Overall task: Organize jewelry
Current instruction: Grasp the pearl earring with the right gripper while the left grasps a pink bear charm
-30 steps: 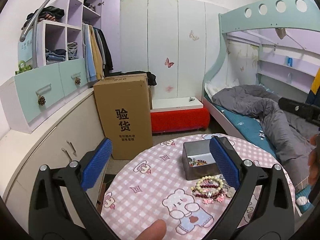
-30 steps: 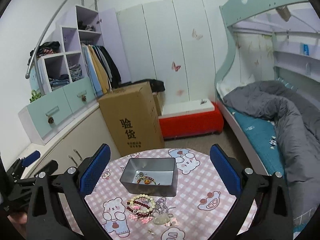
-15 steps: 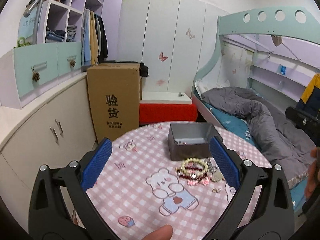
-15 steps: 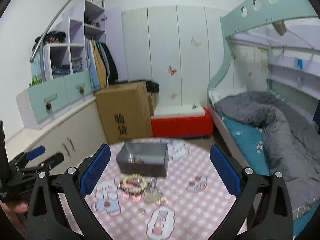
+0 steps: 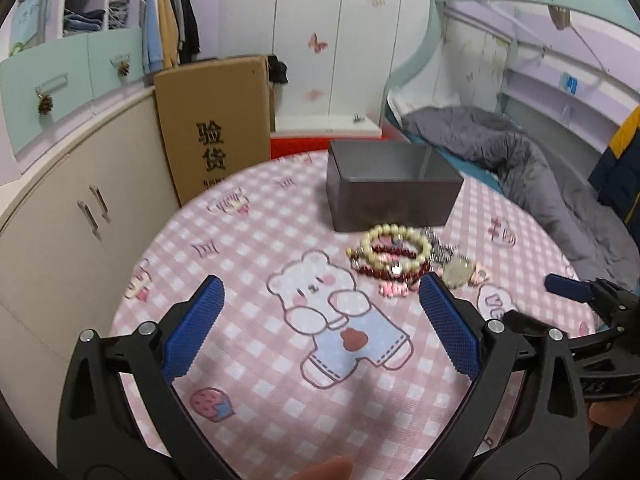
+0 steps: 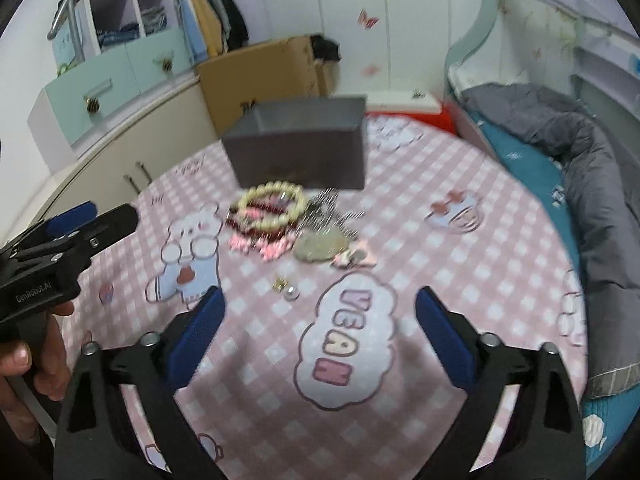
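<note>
1. Whereas a second ago both cameras looked out over the room from higher up, both grippers have now come down close over the round table in its pink checked cloth with cartoon bears; the jewellery fills the middle of each view, so a first pick-up looks near, though nothing is gripped yet.
2. Jaws: the left gripper stands wide open with only cloth between its blue pads; the right gripper is also wide but its jaws are closing, empty, with the pile beyond the tips.
3. Task's things: the heap of bead bracelets, cream and dark red, lies in the upper middle of the right view, touching or just short of the open grey metal box behind it; a silver chain and a pale green pendant sit at its right; a small pearl earring lies apart, nearer the right gripper.
4. Hard to make out: the right view is blurred; the box's inside is hidden by its near wall; the left gripper's right finger covers part of the pile's near edge.
</note>
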{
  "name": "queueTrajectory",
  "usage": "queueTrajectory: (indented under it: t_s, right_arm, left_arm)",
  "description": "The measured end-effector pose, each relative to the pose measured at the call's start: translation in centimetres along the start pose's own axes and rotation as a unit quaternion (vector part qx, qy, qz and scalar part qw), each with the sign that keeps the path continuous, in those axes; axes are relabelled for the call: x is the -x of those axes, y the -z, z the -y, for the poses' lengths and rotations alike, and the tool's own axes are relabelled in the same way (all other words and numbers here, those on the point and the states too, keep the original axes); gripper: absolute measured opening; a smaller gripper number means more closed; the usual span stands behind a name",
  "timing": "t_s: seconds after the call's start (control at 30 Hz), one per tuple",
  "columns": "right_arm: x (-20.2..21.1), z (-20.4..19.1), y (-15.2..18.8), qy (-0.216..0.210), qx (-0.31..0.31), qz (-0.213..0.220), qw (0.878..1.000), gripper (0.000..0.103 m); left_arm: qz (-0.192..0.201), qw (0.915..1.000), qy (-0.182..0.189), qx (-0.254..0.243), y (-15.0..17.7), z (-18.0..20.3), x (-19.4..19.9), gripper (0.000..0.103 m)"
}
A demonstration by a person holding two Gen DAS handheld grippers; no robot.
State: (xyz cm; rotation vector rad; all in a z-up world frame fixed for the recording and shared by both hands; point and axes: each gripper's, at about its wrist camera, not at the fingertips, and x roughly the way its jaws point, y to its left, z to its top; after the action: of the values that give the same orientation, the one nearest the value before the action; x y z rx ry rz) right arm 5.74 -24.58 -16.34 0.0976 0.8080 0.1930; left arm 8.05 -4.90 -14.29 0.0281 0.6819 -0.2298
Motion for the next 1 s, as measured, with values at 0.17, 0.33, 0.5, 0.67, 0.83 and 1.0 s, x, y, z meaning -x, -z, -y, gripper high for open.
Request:
queueTrajectory:
  t_s: [0.17, 0.33, 0.5, 0.67, 0.83, 1.0]
  right_arm:
    - [-1.8, -0.4, 0.1, -0.025, 0.007, -0.026, 0.999, 0.062]
    - [-3.1, -0.9, -0.1, -0.036, 0.018, -0.038, 0.998, 0.043]
    - [-3.7, -1.7, -0.2, -0.034, 0.049, -0.047, 0.997, 0.009]
    - [-3.4, -0.9, 0.0, -0.039, 0.035, -0.045, 0.998, 0.010]
    - [-3.1, 0.4, 0.0, -0.045, 0.009, -0.042, 0.998, 0.010]
    - [-3.0, 0.8, -0.1, -0.049, 0.002, -0.042, 0.998, 0.010]
  left_arm:
    - [-0.020, 0.9998, 0.001, -0.006, 0.5, 0.5, -1.6, 0.096]
    - [-0.043, 0.9989, 0.000, -0.018, 0.8, 1.2, -3.1, 0.096]
    - [-0.063, 0.9968, 0.002, -0.050, 0.5, 2.6, -5.2, 0.096]
    - [-0.093, 0.9928, -0.004, -0.076, 0.2, 3.4, -8.1, 0.096]
    - [-0.121, 0.9890, -0.003, -0.085, 0.1, 3.9, -9.6, 0.096]
    - [-0.123, 0.9893, 0.025, -0.074, -0.3, 3.9, -10.2, 0.082]
